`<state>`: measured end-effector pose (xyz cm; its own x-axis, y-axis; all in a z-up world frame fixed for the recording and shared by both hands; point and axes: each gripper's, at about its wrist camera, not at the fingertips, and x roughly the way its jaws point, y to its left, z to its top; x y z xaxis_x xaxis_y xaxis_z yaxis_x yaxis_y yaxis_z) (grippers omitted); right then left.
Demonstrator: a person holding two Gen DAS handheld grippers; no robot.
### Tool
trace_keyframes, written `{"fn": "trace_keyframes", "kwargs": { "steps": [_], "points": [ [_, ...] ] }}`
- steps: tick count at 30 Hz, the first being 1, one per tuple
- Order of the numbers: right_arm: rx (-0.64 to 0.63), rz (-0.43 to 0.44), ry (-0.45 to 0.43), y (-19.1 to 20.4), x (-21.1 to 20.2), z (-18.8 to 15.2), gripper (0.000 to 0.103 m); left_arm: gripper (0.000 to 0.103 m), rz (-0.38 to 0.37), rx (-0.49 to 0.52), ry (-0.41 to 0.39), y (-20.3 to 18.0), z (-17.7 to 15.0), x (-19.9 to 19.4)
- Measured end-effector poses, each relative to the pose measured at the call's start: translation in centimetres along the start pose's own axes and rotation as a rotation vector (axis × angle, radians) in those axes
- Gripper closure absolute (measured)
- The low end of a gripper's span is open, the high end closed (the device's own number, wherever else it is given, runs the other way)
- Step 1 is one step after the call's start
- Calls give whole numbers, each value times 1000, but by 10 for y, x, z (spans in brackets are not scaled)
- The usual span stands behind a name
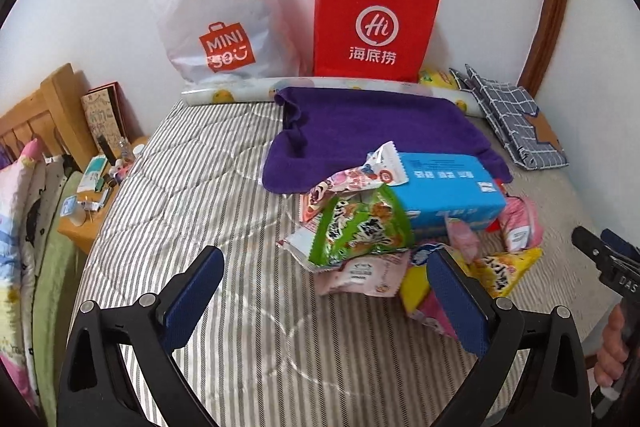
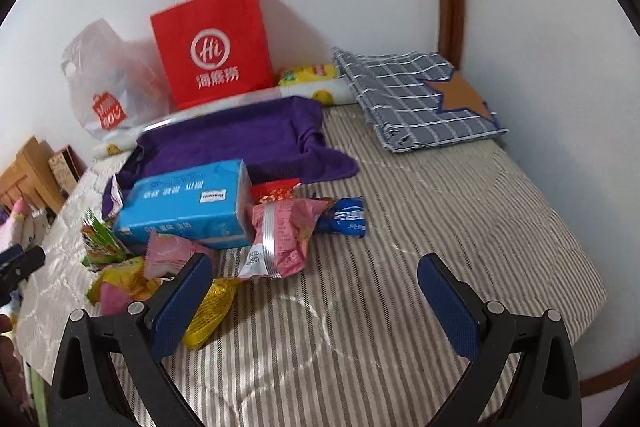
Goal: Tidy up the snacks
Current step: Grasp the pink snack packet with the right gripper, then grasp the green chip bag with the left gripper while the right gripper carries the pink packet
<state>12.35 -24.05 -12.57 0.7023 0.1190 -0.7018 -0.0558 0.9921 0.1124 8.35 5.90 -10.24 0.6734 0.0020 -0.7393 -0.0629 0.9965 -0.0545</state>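
A pile of snack packets lies on the striped bed. It holds a green packet (image 1: 362, 227), a pink packet (image 2: 282, 237), a yellow packet (image 1: 506, 269), a dark blue wrapper (image 2: 346, 217) and a blue tissue box (image 1: 448, 187), which also shows in the right wrist view (image 2: 186, 205). My left gripper (image 1: 326, 269) is open and empty, just in front of the pile. My right gripper (image 2: 316, 275) is open and empty, to the right of the pile over the bedspread. A red paper bag (image 1: 374, 23) and a white plastic bag (image 1: 222, 15) stand at the wall.
A purple towel (image 1: 372, 131) lies behind the pile. A folded checked cloth (image 2: 416, 99) sits at the far right corner. A wooden bedside stand (image 1: 92, 195) with small items is on the left, beside pillows (image 1: 20, 227).
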Motion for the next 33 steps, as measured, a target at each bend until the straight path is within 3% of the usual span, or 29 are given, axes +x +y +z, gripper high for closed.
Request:
{"fn": "trace_keyframes", "kwargs": {
  "steps": [8,17,20,29,33],
  "points": [
    [-50,4,47,22,48,12,30,4,-32,-28,34,26,7,17],
    [-78,-33,137,29,91,17,42,4,-74,-4,46,41,9,25],
    [-98,-40,170,33,102,14,60,4,-97,1,47,43,9,29],
    [-79,-31,115,30,73,14,65,4,-193,27,72,26,15,45],
    [-74,-42,87,26,54,11,65,4,-199,43,94,15,17,58]
  ]
}}
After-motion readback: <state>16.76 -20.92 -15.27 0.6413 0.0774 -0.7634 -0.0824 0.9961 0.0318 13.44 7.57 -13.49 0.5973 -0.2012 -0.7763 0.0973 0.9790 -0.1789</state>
